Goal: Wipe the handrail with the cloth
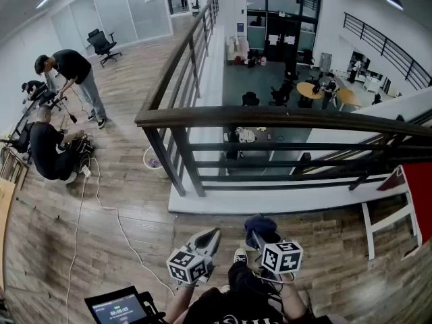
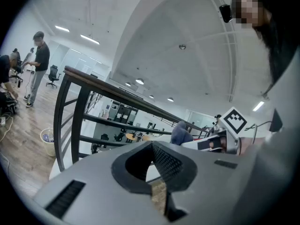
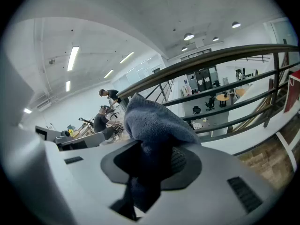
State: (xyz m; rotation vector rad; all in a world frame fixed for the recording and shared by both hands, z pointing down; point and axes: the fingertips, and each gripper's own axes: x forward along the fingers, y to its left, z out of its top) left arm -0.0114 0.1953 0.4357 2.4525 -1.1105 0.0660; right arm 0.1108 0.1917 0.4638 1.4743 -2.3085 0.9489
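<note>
A single blue-grey terry cloth (image 1: pixel 260 224) is bunched in the right gripper (image 1: pixel 259 233), whose jaws are clamped on its middle. In the right gripper view a soft fold of the cloth (image 3: pixel 151 120) stands up past the jaw tips (image 3: pixel 151 159). It seems held that way so that fabric, not plastic, meets the wood. The left gripper (image 1: pixel 206 239) sits beside it at the bottom centre of the head view. Its jaws (image 2: pixel 152 146) are closed tip to tip on nothing, so it is probably just held ready as the spare tool. The one dark brown wooden handrail (image 1: pixel 283 117) runs across the middle of the head view on black metal balusters, and a second run branches off toward the top centre. It lies well above both grippers in the frame, so I judge that wiping has not begun and the cloth is only being carried toward it. The rail crosses the upper right of the right gripper view (image 3: pixel 211 57) and slants from upper left in the left gripper view (image 2: pixel 117 89). By count there are two grippers and two square-marker cubes (image 1: pixel 189 265), one on each. There are also one cloth, one black office chair (image 1: pixel 102 44) at upper left and one pale round bin (image 1: pixel 154 159) by the railing foot. At far left at least two people can be made out, one standing (image 1: pixel 75 73) and one crouched (image 1: pixel 46 148).
</note>
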